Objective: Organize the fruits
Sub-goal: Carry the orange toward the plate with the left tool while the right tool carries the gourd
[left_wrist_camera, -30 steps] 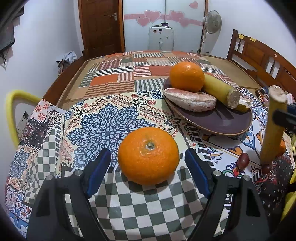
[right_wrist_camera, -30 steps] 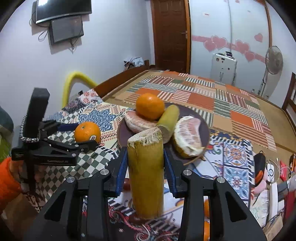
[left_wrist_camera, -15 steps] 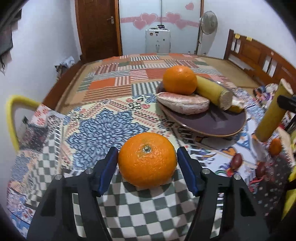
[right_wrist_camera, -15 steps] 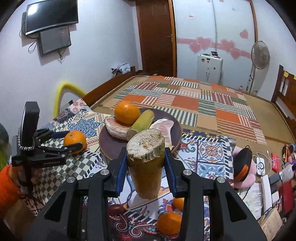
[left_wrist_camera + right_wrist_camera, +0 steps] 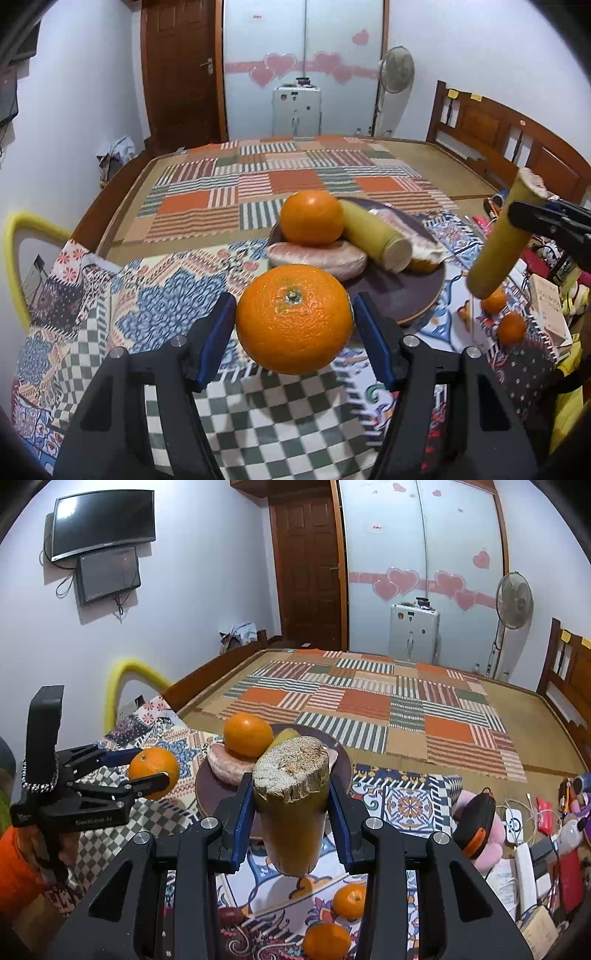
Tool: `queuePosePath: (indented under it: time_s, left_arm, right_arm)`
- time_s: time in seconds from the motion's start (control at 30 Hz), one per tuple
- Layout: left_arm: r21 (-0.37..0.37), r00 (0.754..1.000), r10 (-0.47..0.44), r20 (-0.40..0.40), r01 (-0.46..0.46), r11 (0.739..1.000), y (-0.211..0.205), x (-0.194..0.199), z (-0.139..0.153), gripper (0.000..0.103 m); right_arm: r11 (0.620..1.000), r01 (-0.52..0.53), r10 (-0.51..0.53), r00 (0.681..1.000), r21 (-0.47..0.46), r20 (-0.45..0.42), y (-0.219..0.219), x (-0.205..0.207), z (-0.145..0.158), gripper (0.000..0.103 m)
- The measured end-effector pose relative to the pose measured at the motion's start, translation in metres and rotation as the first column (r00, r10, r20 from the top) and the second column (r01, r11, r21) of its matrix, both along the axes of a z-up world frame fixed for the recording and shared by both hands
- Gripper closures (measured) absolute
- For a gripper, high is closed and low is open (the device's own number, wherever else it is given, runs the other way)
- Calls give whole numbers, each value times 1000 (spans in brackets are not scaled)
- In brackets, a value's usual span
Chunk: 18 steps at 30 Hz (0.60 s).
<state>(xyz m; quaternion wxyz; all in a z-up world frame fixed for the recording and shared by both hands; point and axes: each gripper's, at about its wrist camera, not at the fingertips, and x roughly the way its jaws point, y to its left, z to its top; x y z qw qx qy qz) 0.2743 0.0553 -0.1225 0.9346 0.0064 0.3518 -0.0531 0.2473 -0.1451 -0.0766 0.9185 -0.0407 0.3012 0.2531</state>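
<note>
White walls (image 5: 192, 602), with a dark wooden door (image 5: 308, 565). Mounted television (image 5: 101, 518) at left; standing fan (image 5: 514, 600) beside heart-decorated sliding panels (image 5: 424, 554). Patchwork mat (image 5: 291, 184) over the floor.

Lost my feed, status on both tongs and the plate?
Left tongs shut on orange, lifted. Right tongs shut on sugarcane piece. Plate partly full, approach open.

Bed (image 5: 424, 173) under a striped patchwork mat (image 5: 295, 184), patterned cloth (image 5: 166, 295) over the near end. On the cloth: brown plate (image 5: 402, 295) of fruit, two small oranges (image 5: 349, 901) and a dark red fruit (image 5: 231, 915) close together, assorted clutter (image 5: 532, 834) along the right edge.
</note>
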Motion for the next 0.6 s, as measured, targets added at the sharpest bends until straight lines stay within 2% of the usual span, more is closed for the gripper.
queuePosePath:
  time_s: [0.27, 0.6]
  left_arm:
    - [-9, 1000, -26, -8, 26, 1000, -17, 18, -5, 38]
    - [15, 999, -37, -28, 37, 999, -26, 34, -19, 38]
  right_arm:
    - [1000, -19, 19, 1000, -4, 1, 14, 14, -2, 68]
    - [999, -46, 44, 997, -20, -56, 33, 48, -9, 68]
